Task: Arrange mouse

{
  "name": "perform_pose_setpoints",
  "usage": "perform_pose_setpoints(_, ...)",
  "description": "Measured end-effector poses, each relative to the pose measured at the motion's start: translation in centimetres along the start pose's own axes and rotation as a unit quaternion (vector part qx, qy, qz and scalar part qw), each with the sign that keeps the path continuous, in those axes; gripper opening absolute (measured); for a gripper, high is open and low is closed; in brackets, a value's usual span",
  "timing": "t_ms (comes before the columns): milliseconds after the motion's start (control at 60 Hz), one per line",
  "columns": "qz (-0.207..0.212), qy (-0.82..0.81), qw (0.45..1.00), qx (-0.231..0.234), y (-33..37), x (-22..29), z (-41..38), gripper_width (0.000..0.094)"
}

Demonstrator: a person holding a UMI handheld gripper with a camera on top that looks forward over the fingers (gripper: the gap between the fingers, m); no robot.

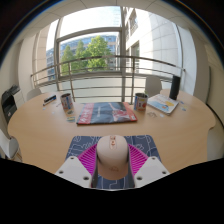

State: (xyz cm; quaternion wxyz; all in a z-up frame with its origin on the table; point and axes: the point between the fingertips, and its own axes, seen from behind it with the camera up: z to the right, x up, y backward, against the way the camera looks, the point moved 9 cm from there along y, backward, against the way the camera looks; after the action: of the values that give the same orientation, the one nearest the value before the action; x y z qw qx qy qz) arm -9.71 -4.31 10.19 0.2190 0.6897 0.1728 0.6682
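Note:
A beige computer mouse (112, 156) sits between my gripper's (112, 166) two fingers, with its scroll wheel pointing away from me. The magenta pads (88, 158) press against both of its sides. Under the mouse and fingers lies a dark blue patterned mouse mat (143, 142) on the near part of a round wooden table (45, 130). I cannot tell whether the mouse rests on the mat or is held just above it.
Beyond the mat lies a flat reddish patterned book (105, 112). A cup (66, 101) stands to its left and a can (140, 101) to its right, next to papers (162, 103). A dark object (10, 102) is at the far left. A railing and windows stand behind the table.

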Motion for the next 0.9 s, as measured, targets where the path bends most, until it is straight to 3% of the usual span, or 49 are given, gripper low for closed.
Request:
perform_pose_setpoints(83, -0.04, 0.007, 0.999, -0.008, -1.9, -2.3, 0.2, 0.0455)
perform_pose_setpoints(217, -0.06, -0.016, 0.998, -0.001, -2.8, -4.6, 0.5, 0.0559)
perform_pose_setpoints(317, -0.048, -0.003, 0.999, -0.013, -1.5, -4.1, 0.6, 0.0861)
perform_pose_setpoints(350, -0.047, 0.002, 0.999, -0.014, -0.5, -3.1, 0.8, 0.0816)
perform_pose_setpoints(417, -0.038, 0.003, 0.999, -0.018, 1.3, -2.5, 0.4, 0.086)
perform_pose_setpoints(683, -0.027, -0.002, 0.999, -0.029, 11.9, -0.3, -0.2, 0.0846)
perform_pose_setpoints(900, -0.025, 0.022, 0.999, -0.036, 19.6, -1.4, -0.7, 0.0847)
